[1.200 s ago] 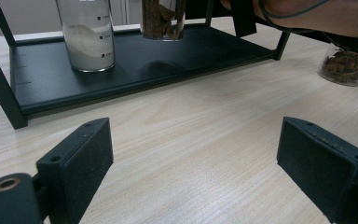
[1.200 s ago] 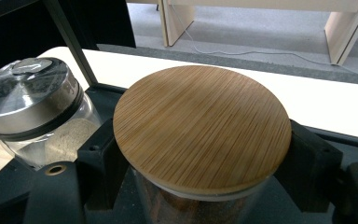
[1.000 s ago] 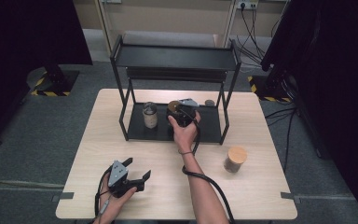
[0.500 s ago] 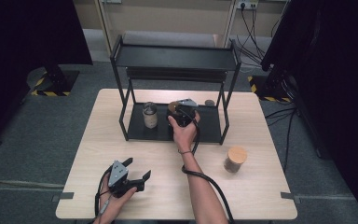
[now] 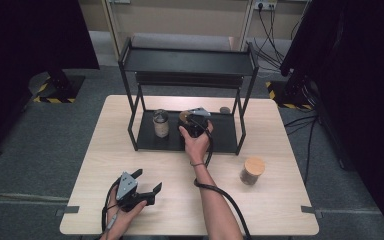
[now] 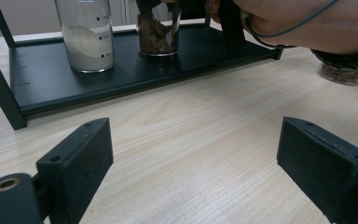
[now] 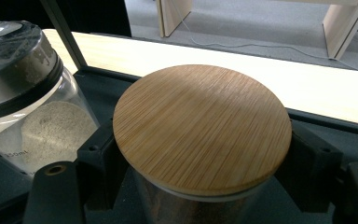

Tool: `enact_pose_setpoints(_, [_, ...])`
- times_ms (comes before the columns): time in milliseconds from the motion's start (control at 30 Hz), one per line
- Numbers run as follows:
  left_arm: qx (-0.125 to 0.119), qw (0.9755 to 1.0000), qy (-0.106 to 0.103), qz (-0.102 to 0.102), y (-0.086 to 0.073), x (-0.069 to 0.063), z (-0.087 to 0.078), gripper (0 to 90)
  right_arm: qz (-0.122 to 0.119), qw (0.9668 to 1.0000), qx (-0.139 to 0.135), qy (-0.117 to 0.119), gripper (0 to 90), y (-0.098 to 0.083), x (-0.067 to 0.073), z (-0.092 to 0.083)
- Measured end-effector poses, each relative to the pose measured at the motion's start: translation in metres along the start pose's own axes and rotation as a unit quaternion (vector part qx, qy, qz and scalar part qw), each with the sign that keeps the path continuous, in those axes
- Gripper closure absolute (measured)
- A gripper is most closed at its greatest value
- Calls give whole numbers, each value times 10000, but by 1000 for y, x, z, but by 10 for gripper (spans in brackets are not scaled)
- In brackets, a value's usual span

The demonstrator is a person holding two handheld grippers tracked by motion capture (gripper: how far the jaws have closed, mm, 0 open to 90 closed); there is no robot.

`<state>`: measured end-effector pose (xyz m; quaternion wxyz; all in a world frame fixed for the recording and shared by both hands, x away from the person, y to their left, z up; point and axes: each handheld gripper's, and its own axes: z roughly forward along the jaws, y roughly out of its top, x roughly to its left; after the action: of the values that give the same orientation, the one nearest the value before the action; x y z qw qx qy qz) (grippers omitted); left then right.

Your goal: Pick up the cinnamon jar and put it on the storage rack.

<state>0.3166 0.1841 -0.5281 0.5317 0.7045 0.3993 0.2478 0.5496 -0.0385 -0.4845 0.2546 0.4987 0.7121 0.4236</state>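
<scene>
Grey carpet floor (image 5: pixel 40 145), dark curtains (image 5: pixel 25 30)

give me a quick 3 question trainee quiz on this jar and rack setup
1. True or false: the right claw is shut on the jar with the bamboo lid.
2. Which claw rests open, apart from the rack? A) left B) right
3. Fill in: a second bamboo-lidded jar stands on the ____, off the rack's bottom shelf.

Key:
1. True: its jaws press the jar just under the lid.
2. A: the left claw sits on the table with nothing between its jaws.
3. table
</scene>
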Motion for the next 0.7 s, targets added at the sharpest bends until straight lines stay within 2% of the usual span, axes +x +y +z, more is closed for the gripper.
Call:
enact_pose_setpoints(267, [0, 10000, 1, 6, 0, 0, 0, 101, -51, 10000, 34, 55, 236, -3, 1, 0])
enact_pose_setpoints(500, [3, 10000, 1, 3, 0, 0, 0, 100, 122, 9997, 70, 212, 153, -2, 1, -1])
enact_pose_setpoints(700, [0, 10000, 12, 24, 0, 0, 0, 101, 299, 9984, 86, 466, 69, 2, 1, -6])
